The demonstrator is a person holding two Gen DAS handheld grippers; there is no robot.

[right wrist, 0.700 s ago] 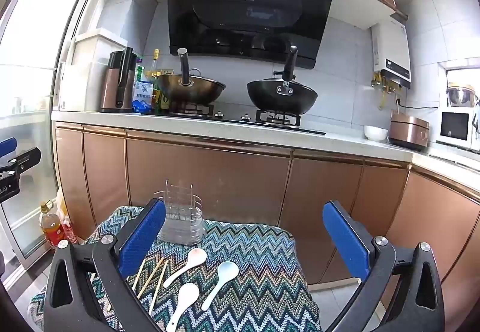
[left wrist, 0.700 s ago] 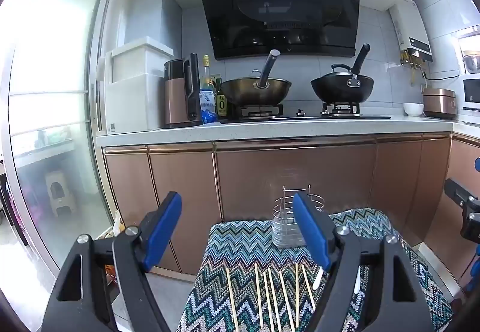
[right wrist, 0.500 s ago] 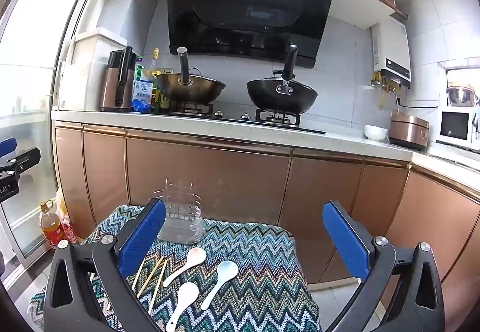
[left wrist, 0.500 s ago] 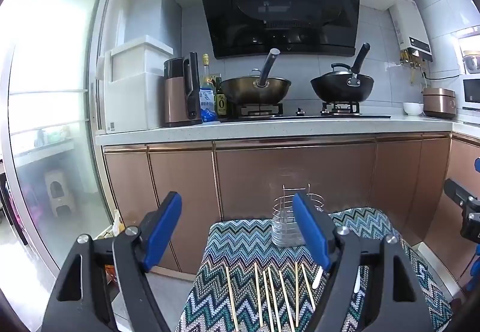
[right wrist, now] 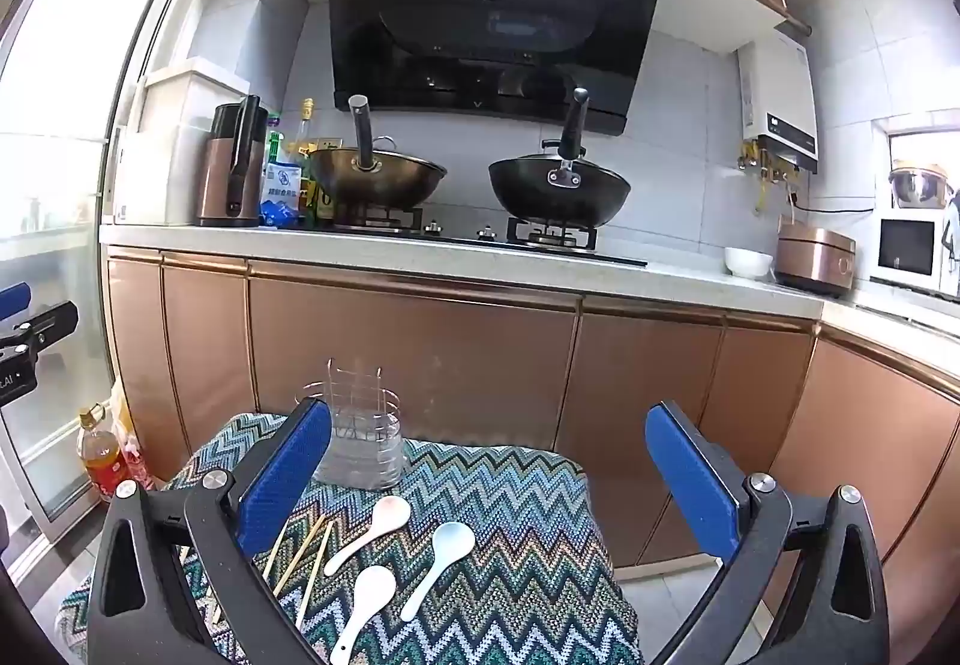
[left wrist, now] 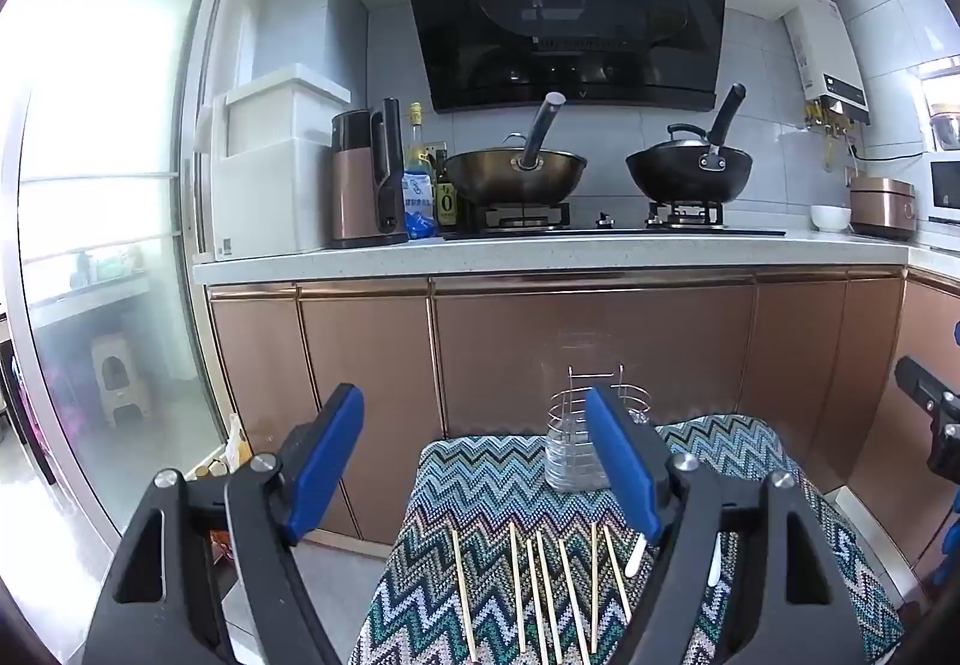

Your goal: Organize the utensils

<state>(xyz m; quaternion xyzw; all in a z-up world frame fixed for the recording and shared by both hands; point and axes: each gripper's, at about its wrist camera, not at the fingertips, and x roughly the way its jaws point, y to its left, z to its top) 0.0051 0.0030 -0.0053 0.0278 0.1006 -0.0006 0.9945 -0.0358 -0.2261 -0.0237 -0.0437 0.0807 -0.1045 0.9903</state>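
Observation:
Several wooden chopsticks [left wrist: 543, 587] lie side by side on a zigzag-patterned cloth [left wrist: 480, 491]. A wire utensil holder [left wrist: 573, 443] stands at the cloth's far edge, also in the right wrist view [right wrist: 363, 437]. Three white spoons [right wrist: 375, 527] lie to the right of the chopsticks [right wrist: 303, 554]. My left gripper [left wrist: 474, 464] hovers open above the cloth's left part, nothing between its blue pads. My right gripper [right wrist: 489, 476] hangs wide open over the spoons, holding nothing.
Copper-coloured cabinets [left wrist: 588, 353] stand behind the cloth under a white counter [left wrist: 540, 251] with two woks, a kettle and bottles. A glass door [left wrist: 102, 245] is on the left. An oil bottle [right wrist: 102, 461] stands on the floor left of the cloth.

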